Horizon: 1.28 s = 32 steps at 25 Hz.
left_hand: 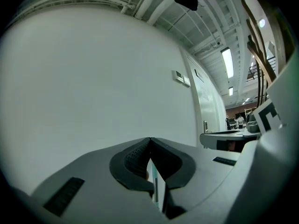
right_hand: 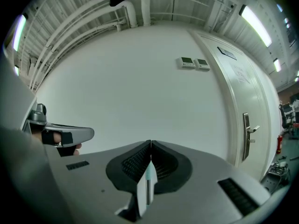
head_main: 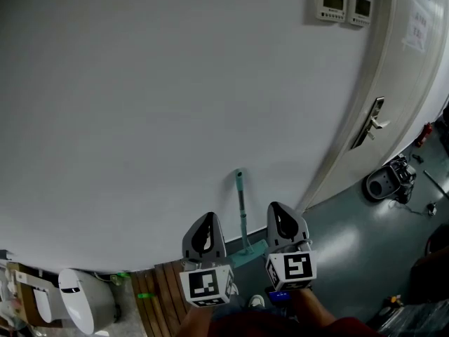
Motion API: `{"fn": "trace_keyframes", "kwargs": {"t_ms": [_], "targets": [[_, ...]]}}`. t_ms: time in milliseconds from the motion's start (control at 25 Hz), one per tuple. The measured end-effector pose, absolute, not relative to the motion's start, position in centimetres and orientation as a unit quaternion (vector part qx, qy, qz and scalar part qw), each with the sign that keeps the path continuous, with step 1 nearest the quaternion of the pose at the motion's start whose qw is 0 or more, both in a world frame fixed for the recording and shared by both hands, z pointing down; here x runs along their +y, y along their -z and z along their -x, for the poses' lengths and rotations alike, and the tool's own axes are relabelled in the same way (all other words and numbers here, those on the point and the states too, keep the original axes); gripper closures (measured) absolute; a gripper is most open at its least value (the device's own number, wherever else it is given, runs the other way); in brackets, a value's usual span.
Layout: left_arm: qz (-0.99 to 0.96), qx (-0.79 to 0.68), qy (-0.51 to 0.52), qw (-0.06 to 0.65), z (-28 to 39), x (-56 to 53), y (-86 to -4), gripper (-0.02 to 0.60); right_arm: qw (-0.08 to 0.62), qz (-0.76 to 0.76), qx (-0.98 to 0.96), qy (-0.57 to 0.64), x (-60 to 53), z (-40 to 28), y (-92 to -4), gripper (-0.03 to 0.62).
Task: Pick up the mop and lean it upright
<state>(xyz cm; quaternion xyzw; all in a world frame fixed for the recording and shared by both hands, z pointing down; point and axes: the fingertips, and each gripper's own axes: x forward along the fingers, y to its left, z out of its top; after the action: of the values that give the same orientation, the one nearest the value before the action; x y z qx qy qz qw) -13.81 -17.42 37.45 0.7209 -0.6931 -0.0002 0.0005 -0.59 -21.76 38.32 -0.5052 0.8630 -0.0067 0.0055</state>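
Mop (head_main: 241, 206) stands upright on its teal head, its handle leaning against the white wall (head_main: 140, 118), straight ahead of me and between my two claws. My left claw (head_main: 208, 220) hangs just left of the handle, clenched tip to tip with nothing in it; its own view shows the pads meeting. My right claw (head_main: 279, 209) sits just right of the mop, likewise clenched and empty. Neither one touches the mop. Further right along the wall I see a white door (head_main: 403, 83) with a lever handle (head_main: 372, 123), two control panels (head_main: 342, 4) mounted high beside it, and a dark round machine (head_main: 388, 180) on the grey floor (head_main: 351, 237).
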Motion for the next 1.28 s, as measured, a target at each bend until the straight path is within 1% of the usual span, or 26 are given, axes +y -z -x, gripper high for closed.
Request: {"fn": "trace_keyframes", "kwargs": {"t_ms": [600,840,880,920,1280], "targets": [[-0.744,-0.668,0.006,0.0,14.0,-19.7,-38.0,0.568,0.002,0.522,0.853,0.004,-23.0,1.4,-38.4,0.577],[-0.748,-0.663,-0.008,-0.001,13.8,-21.2,-40.0,0.566,0.0,0.529,0.849,0.006,-23.0,1.1,-38.5,0.577],[-0.75,-0.662,-0.011,0.001,13.7,-21.5,-40.5,0.556,0.0,0.531,0.848,0.006,-23.0,1.1,-38.6,0.577],[-0.752,-0.66,-0.012,0.004,13.5,-21.9,-40.8,0.52,0.0,0.532,0.847,0.006,-23.1,1.0,-38.6,0.577],[-0.75,-0.659,-0.053,0.028,12.8,-25.6,-45.7,0.445,-0.005,0.545,0.839,0.005,-23.2,0.3,-38.9,0.577]]}}
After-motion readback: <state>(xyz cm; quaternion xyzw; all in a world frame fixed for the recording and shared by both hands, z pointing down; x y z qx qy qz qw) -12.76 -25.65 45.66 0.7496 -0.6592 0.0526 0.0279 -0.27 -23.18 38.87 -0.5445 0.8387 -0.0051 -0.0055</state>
